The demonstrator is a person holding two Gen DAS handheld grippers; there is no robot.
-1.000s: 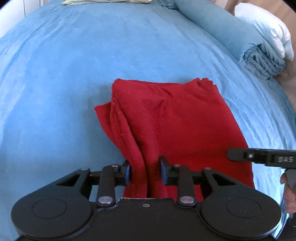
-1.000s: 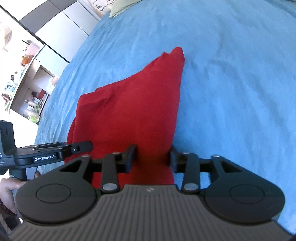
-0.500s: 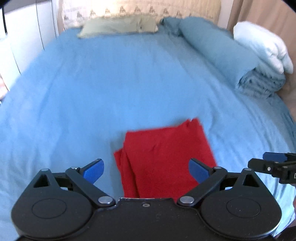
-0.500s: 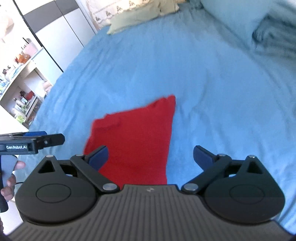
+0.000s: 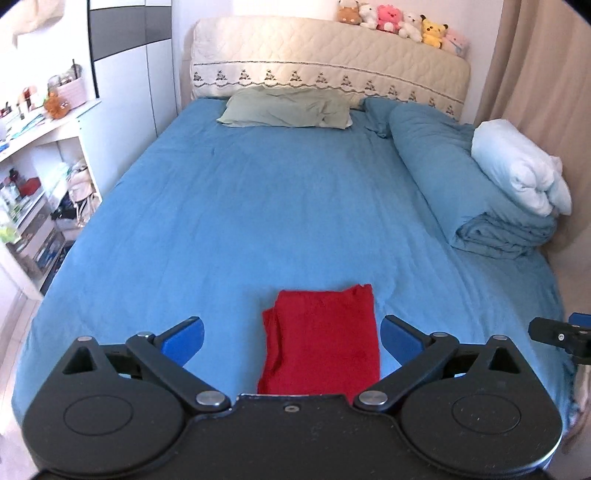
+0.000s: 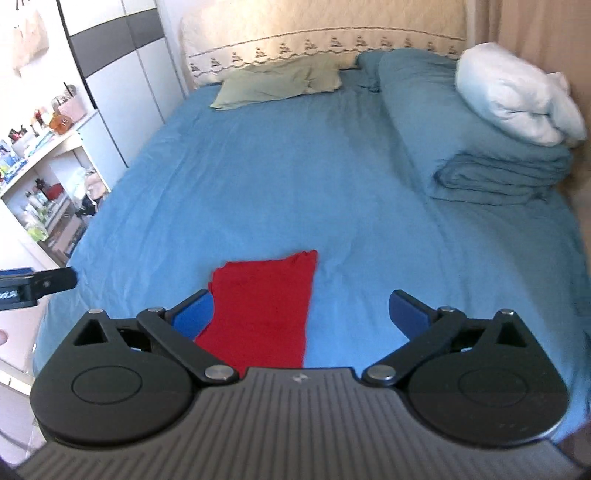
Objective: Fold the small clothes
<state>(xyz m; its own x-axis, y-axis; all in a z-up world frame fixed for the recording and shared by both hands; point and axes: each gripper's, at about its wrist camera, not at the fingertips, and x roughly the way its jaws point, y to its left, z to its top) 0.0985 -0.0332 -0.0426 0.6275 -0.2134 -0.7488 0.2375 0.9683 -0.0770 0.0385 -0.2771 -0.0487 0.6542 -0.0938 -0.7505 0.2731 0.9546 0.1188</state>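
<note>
Left wrist view shows one folded red cloth (image 5: 321,339) lying flat near the foot edge of the blue bed (image 5: 258,221), between the spread jaws of the left gripper (image 5: 291,339), which holds nothing. One green pillow (image 5: 284,110), one rolled blue duvet (image 5: 454,177), one white pillow (image 5: 517,170) and six plush toys (image 5: 399,18) are visible. The right gripper (image 6: 301,314) is likewise wide apart and empty, above the cloth's right edge.

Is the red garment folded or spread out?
Folded. The red garment lies as a compact rectangle on the blue bedsheet, with layered edges showing along its left side. Neither open gripper touches it.
</note>
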